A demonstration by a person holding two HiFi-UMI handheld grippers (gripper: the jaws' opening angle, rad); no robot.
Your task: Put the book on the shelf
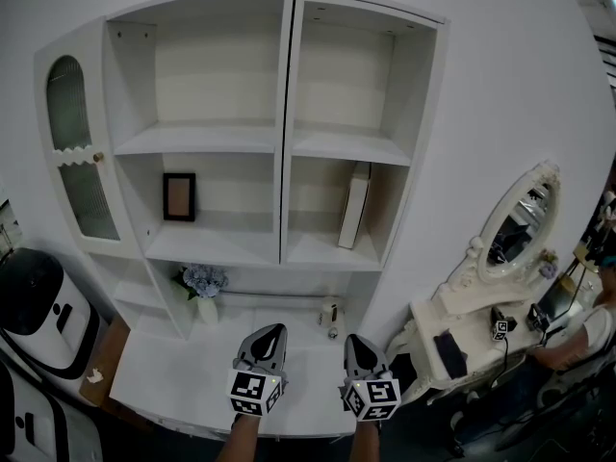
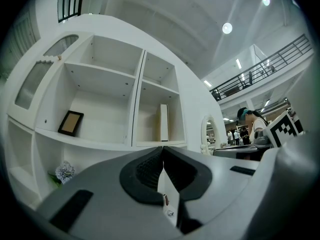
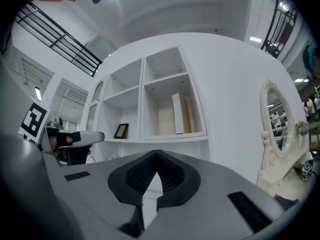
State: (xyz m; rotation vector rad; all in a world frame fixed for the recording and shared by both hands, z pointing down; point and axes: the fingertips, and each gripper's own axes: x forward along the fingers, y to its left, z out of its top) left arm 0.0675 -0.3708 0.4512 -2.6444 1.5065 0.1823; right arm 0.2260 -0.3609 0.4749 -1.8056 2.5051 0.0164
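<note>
A white book (image 1: 354,206) stands upright in the lower right compartment of the white shelf unit (image 1: 286,142), leaning against its right wall. The same book (image 2: 163,122) (image 3: 178,113) shows in both gripper views. My left gripper (image 1: 269,336) and right gripper (image 1: 358,346) hover side by side low over the white desk (image 1: 164,364), well below the book. Both are shut with their tips touching and nothing between them.
A dark picture frame (image 1: 179,196) stands in the lower left compartment. A vase of pale flowers (image 1: 203,287) and a small bottle (image 1: 331,318) sit on the desk. A vanity with an oval mirror (image 1: 517,221) stands at the right, a person beside it.
</note>
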